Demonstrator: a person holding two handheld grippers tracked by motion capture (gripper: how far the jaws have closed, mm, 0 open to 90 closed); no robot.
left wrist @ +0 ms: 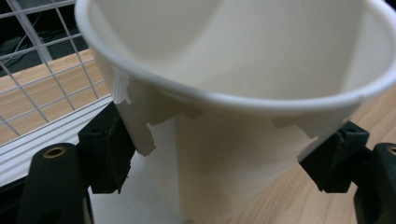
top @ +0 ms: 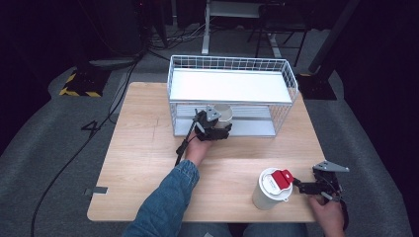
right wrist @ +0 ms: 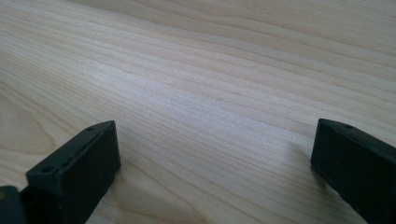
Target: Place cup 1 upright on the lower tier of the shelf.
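A white paper cup (left wrist: 243, 116) sits between the black pads (left wrist: 106, 151) of my left gripper (left wrist: 222, 156), which is shut on its sides just under the rim. From above, the left gripper (top: 221, 120) holds the cup (top: 224, 113) at the front opening of the white wire rack's (top: 232, 63) lower level. My right gripper (top: 305, 186) rests near the table's front right corner, just right of a white cup with a red-and-white lid (top: 272, 188). In its own view the right gripper (right wrist: 215, 158) is open, with bare wood (right wrist: 210, 70) between the jaws.
The wire rack has a white upper shelf (top: 227, 85) and a ribbed lower floor (top: 252, 126). The light wooden table (top: 143, 163) has bare surface at the left and centre. A black cable (top: 74, 153) runs over the grey floor at the left.
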